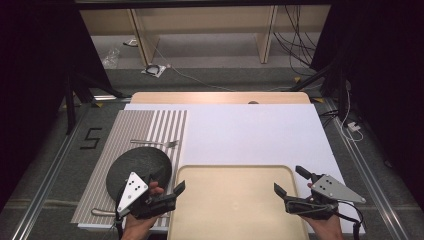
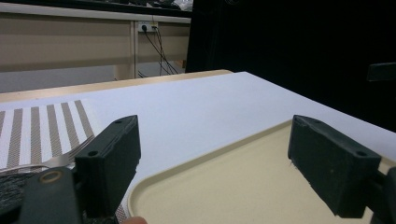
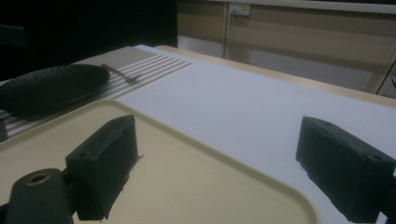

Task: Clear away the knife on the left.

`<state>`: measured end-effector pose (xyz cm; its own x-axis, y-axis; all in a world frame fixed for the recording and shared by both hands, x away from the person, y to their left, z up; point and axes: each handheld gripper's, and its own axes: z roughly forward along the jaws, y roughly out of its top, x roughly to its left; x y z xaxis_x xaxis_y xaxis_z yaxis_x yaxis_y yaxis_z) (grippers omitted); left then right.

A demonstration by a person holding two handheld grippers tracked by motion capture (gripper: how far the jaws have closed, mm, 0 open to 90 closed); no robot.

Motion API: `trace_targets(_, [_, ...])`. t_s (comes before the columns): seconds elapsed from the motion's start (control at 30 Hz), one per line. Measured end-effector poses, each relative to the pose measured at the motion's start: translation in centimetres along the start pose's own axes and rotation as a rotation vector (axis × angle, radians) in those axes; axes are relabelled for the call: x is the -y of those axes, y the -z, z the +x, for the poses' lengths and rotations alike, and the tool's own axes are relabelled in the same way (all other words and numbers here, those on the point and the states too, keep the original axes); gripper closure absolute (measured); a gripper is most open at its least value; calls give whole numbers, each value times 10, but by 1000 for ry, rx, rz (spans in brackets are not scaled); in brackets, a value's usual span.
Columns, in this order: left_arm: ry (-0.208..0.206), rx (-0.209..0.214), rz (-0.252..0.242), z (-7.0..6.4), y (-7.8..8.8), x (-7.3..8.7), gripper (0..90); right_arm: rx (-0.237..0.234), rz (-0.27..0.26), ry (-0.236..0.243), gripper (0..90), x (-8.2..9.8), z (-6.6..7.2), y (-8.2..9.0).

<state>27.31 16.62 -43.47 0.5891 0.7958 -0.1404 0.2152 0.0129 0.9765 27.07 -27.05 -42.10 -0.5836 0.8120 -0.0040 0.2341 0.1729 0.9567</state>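
Observation:
A beige tray (image 1: 235, 200) lies bare at the table's near edge. To its left a black plate (image 1: 137, 167) rests on a striped placemat (image 1: 107, 145), with a fork (image 1: 155, 143) just beyond the plate. My left gripper (image 1: 169, 183) hovers open over the tray's near left corner, beside the plate. My right gripper (image 1: 291, 181) stands open at the tray's right rim. In the left gripper view the wide-apart gripper (image 2: 215, 158) frames the tray (image 2: 224, 191), and the fork (image 2: 60, 158) lies at the left. The right gripper (image 3: 219, 163) has nothing between its fingers; the plate (image 3: 51, 86) is far left.
A white sheet (image 1: 250, 135) covers the table beyond the tray, with a wooden edge (image 1: 220, 97) at the back. A metal utensil handle (image 1: 102, 212) lies at the placemat's near end. Shelving and cables are on the floor beyond the table.

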Motion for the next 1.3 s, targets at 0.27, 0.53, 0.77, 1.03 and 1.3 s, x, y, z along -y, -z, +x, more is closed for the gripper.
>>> trace_targets(0.27, [-3,0,3,0,0,0,170,-3,-1,-1,136,0,0,0])
trace_targets(0.53, [-10,-6,6,4,2,-2,170,-2,-4,-5,139,0,0,1])
trace_targets(0.77, [-46,-7,38,8,7,-5,170,-3,-4,0,142,-1,1,1])
trace_targets(1.03, [-62,-2,132,17,13,-15,186,-2,-3,4,144,0,1,0])
trace_targets(1.3, [-57,-27,218,29,21,-22,187,-5,-7,5,145,0,2,0])
